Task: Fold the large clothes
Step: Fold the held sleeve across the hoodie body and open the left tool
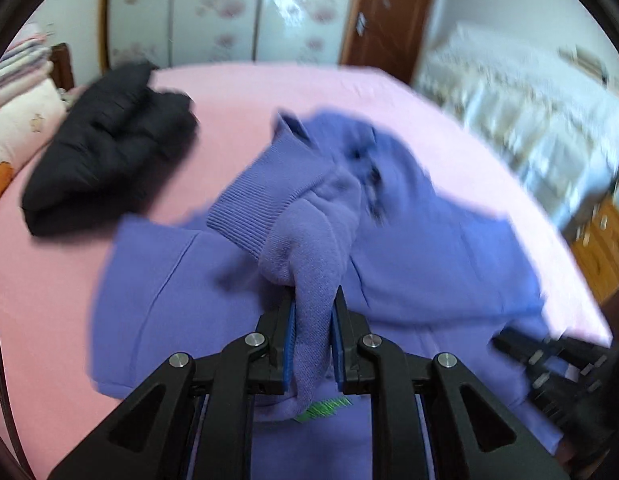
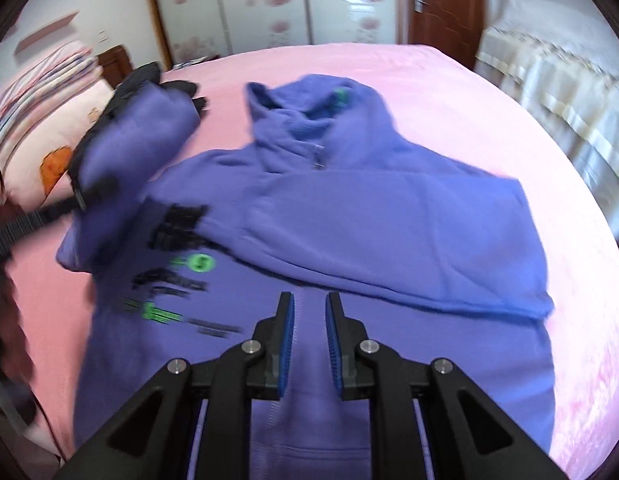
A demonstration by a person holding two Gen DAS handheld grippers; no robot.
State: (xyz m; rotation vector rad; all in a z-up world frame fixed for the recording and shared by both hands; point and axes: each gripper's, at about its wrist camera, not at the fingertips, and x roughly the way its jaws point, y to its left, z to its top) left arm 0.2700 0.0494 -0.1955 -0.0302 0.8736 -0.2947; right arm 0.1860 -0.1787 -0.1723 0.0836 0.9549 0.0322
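- While the left gripper [image 1: 314, 300] clamps a bunched purple sleeve [image 1: 309, 248], cuff and all, the fold of the hoodie [image 2: 349, 220] is under way: this is the sleeve-in step.
- Spread front-up, the hoodie lies mid-bed [image 2: 449, 80], hood toward the far edge, hem toward the near edge.
- Right sleeve looks already laid across the chest; in the right wrist view the left sleeve hangs raised over the hoodie's left side, toward the bed's left edge.
- Right gripper [image 2: 309, 300] hovers over the lower body, jaws narrow with nothing between the pads.
- A dark jacket [image 1: 105, 148] sits near the far left corner, apart from the hoodie.
- Next, by my reading: carry the held sleeve across the chest, lay it flat over the other, then let go.
- That calls for keeping the cuff from dragging the body out of square; the free gripper could pin the shoulder.
- After that, hem up to hood.
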